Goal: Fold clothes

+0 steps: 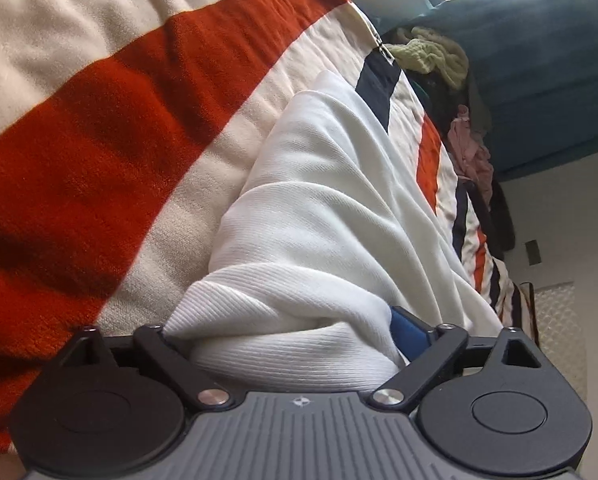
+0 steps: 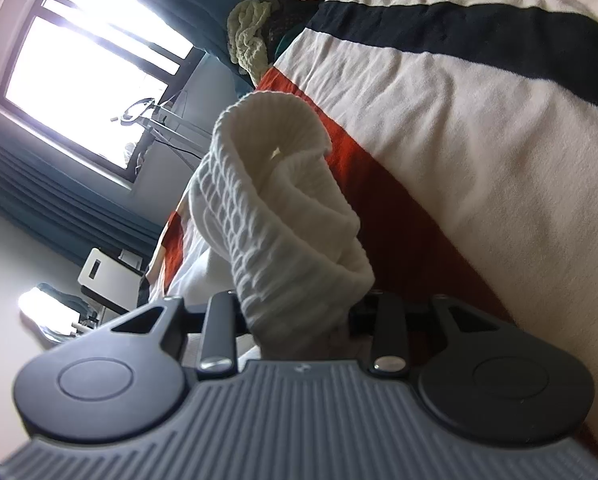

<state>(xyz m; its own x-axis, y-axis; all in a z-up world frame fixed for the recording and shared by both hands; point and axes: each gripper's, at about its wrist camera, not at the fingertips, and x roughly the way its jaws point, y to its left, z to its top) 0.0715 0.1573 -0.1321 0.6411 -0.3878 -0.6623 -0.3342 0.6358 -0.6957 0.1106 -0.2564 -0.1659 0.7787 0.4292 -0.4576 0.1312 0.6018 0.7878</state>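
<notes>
— white knit garment [image 1: 319, 208] lies on the striped blanket [image 1: 99, 140], both ends lifted, likely to carry one edge over for a fold.
— grippers?
— left gripper [image 1: 295, 344] pinches a bunched hem; right gripper [image 2: 299, 320] is pressed together on the ribbed cuff [image 2: 275, 184].

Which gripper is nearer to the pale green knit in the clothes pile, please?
Cannot tell: left gripper and right gripper both grip the white garment, each far from the pale green knit.
</notes>
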